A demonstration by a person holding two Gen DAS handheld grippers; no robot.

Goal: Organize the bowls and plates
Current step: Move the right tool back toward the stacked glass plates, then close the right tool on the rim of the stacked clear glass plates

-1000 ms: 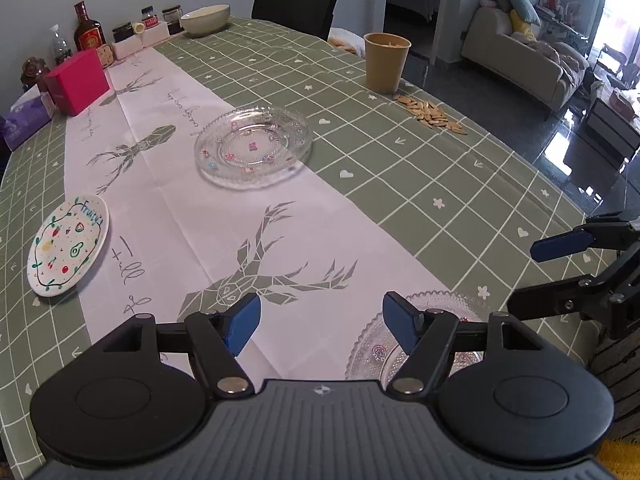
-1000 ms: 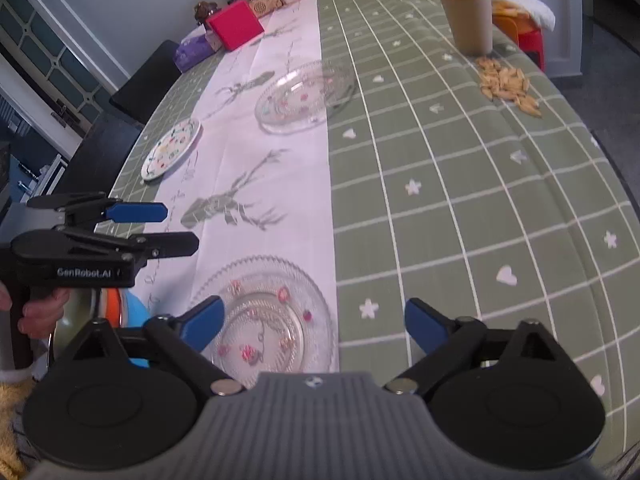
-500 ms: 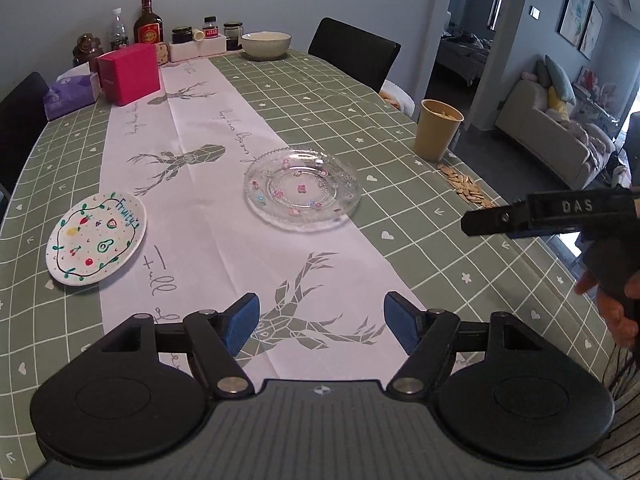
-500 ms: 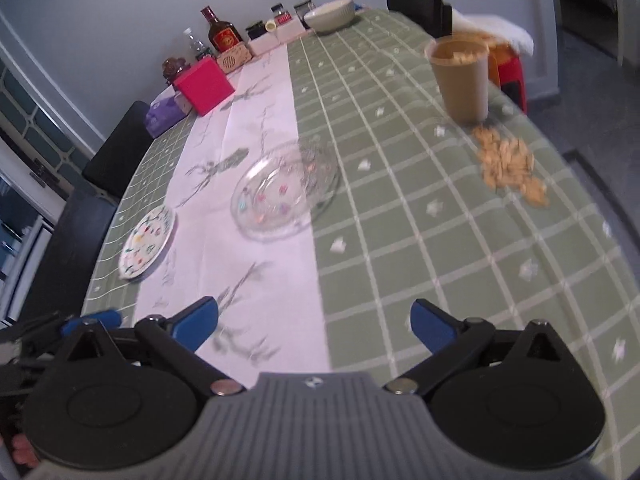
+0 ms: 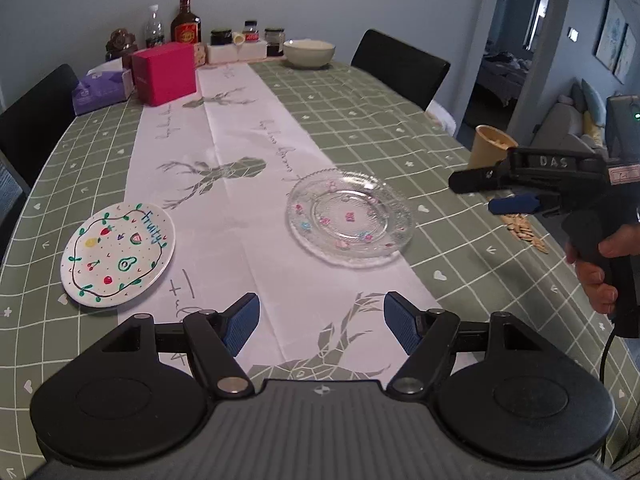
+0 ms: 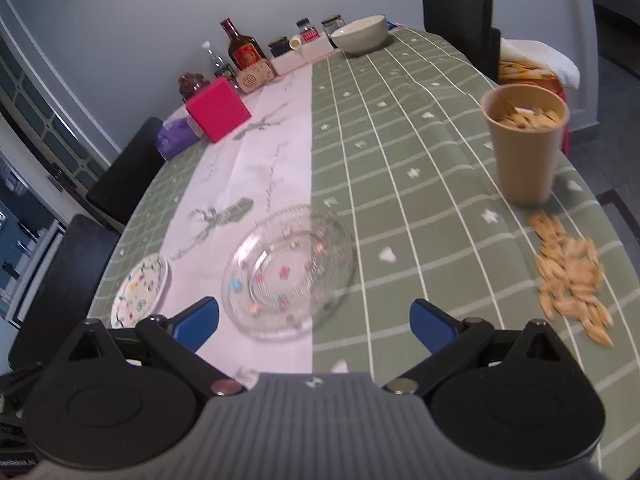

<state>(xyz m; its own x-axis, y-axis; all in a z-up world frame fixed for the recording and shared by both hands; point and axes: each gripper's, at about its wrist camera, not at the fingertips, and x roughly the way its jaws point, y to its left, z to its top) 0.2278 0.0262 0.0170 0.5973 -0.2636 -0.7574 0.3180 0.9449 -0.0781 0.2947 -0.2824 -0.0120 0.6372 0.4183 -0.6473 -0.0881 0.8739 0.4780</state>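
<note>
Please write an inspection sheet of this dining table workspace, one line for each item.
Surface: table with green checked cloth and a white runner with deer prints.
Job's things: glass plate on the runner's edge; painted plate at the left; bowl at the far end.
Clutter: cup holding seeds, loose seeds beside it; pink box, tissue pack, bottles and jars at the far end.
Grippers: left hand-held gripper open, holding nothing; right hand-held gripper open, holding nothing.
Cables: one black cable below the right handle.
Surroundings: black chairs, grey wall, sofa through the doorway.
</note>
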